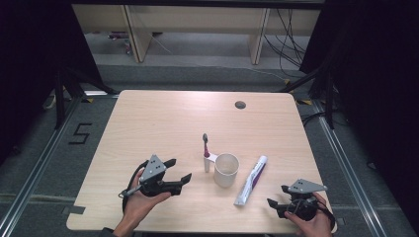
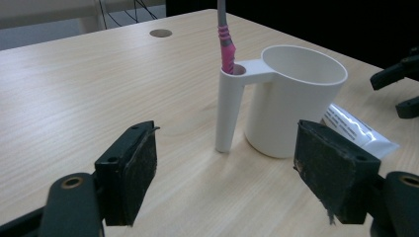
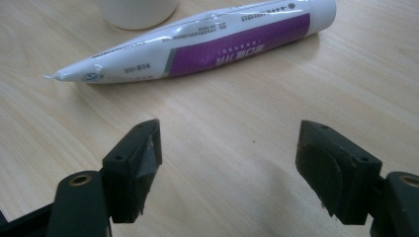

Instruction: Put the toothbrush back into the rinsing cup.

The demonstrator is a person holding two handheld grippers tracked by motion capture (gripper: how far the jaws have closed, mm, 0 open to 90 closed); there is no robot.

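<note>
surface: wooden table | on it: white cup; toothpaste tube, just right of cup

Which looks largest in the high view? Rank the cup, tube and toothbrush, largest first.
1. Tube, the longest.
2. Cup, shorter but wider, so its place against the tube is unsure.
3. Toothbrush, thin, its lower end hidden in the cup's holder.

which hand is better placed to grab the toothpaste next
Right. The right gripper sits open just beside the toothpaste, jaws facing it. The left gripper faces the cup, which stands between.
</note>
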